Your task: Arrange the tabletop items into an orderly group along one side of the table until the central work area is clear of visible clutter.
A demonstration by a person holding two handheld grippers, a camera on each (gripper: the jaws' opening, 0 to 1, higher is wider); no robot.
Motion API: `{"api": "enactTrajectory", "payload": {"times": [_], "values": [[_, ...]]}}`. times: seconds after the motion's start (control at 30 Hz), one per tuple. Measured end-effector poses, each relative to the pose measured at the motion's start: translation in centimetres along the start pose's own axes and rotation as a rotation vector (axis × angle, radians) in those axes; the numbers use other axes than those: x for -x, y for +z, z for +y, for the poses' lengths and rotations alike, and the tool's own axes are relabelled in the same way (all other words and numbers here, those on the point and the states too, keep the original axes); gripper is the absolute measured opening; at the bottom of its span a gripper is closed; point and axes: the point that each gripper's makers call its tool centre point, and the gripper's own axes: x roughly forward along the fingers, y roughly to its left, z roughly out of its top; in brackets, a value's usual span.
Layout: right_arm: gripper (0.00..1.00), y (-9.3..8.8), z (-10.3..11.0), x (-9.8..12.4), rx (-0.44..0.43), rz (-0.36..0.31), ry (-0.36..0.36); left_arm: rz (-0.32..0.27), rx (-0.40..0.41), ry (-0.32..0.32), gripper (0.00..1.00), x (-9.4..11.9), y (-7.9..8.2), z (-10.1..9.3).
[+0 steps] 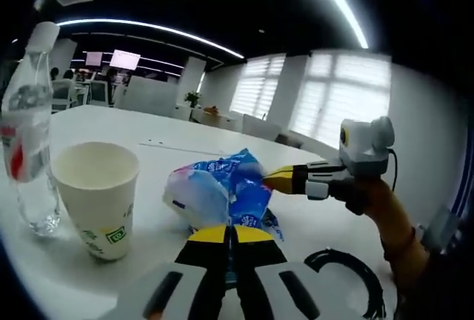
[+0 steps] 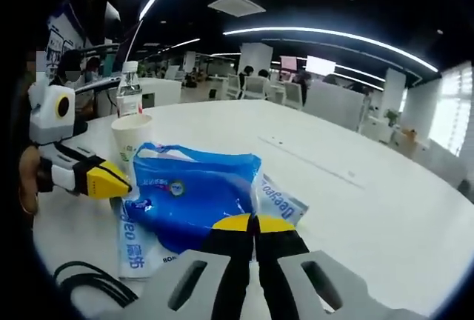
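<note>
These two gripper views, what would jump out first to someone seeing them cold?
The crumpled blue plastic packet lies on the white table, with both grippers shut at its edges: the right gripper from one side, the left gripper from the other. Just beyond it stands an empty paper cup, and next to that a clear water bottle.

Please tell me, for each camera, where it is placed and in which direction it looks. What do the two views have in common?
Left gripper view: rides on the left gripper, looking across the blue packet at the right gripper; paper cup and water bottle stand beside it.
Right gripper view: rides on the right gripper, looking across the packet toward the left gripper.
Shared: packet, cup, bottle, white table.
</note>
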Motion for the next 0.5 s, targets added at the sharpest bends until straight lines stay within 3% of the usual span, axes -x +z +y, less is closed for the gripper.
{"api": "enactTrajectory", "payload": {"times": [0.23,0.5], "values": [[0.00,0.4,-0.3,0.8,0.058,0.004,-0.028,-0.008,-0.038,-0.009,0.00,-0.2,0.1,-0.4],[0.00,1.1,-0.7,1.8,0.028,-0.006,-0.042,-0.023,-0.052,-0.013,0.00,-0.1,0.5,-0.5]]}}
